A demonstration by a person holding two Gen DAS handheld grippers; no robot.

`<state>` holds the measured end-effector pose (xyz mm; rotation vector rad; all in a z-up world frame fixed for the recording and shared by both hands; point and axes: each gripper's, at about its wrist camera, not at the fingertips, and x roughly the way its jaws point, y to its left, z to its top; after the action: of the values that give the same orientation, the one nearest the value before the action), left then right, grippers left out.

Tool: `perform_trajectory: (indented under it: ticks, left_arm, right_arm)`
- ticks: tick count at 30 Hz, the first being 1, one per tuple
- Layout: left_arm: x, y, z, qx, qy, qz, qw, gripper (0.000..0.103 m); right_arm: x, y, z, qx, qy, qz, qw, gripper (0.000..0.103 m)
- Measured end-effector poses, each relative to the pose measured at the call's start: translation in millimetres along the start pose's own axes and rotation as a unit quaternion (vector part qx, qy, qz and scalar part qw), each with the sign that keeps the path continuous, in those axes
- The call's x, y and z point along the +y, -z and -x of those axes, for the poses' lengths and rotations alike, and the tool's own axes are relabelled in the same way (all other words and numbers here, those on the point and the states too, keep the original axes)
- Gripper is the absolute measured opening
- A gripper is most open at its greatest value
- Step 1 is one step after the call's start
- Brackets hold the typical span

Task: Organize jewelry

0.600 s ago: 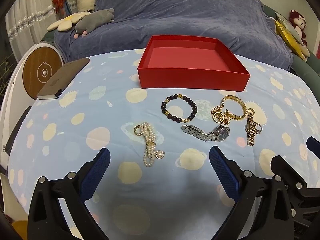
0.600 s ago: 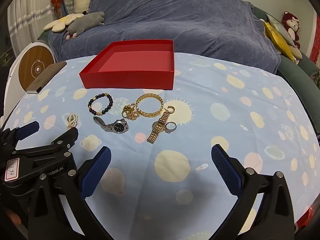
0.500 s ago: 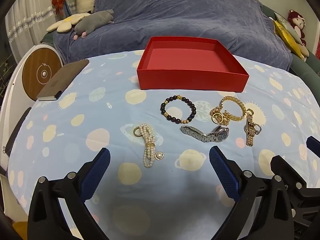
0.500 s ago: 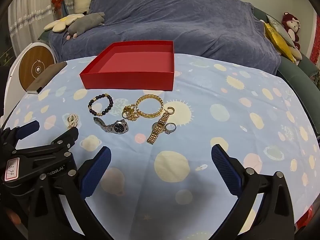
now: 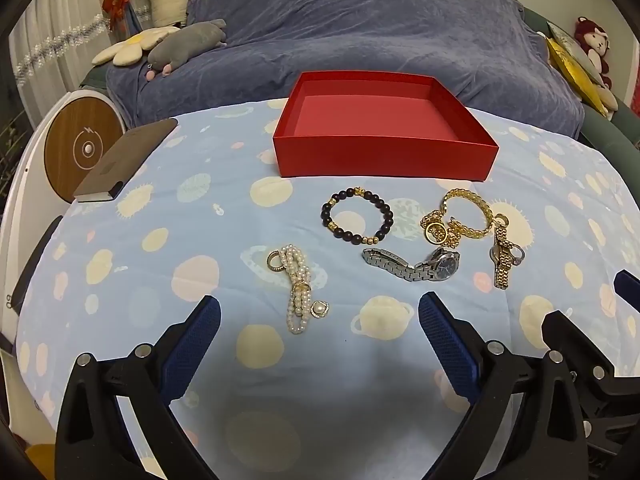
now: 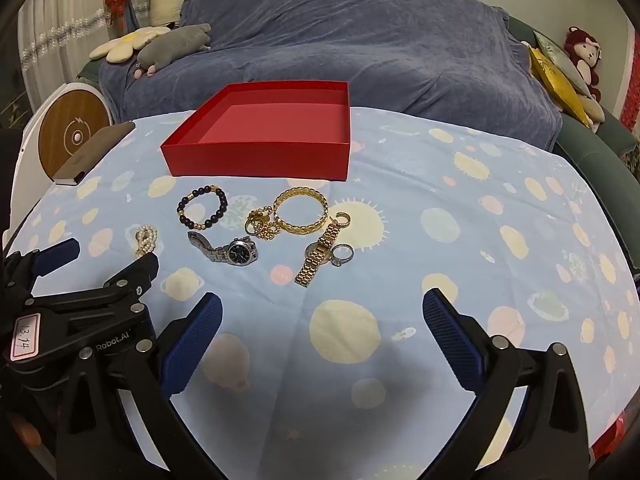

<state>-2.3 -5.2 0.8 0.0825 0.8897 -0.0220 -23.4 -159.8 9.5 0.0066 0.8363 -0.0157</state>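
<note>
Jewelry [image 5: 420,236] is lying outside the empty red box [image 5: 384,156] w/ both grippers, left [image 5: 319,322] & right [image 6: 322,320], hovering jaws apart, nothing held; judging next: lowering onto one piece.

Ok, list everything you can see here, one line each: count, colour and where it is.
box: one, red, empty, far middle of table
beaded bracelet: one, dark with gold beads, before box
gold bangle: one, right of beaded bracelet
gold chain: one, touching bangle
silver watch: one, dark dial, centre
gold watch: one, right
ring: one, silver, beside gold watch
pearl bracelet: one, white, left
notebook: one, brown, far left
tablecloth: one, pale blue, planets
left gripper: open, empty
right gripper: open, empty
</note>
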Motion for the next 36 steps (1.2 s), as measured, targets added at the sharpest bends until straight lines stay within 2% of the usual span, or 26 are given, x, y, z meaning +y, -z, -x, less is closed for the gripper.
perform_trajectory:
  ticks: [36]
  left_arm:
    - [4.0,2.8,-2.2,0.002,0.001,0.003,1.0,0.096]
  right_arm:
    - [-0.7,2.1,-1.0,0.003,-0.003,-0.003,1.0,0.098]
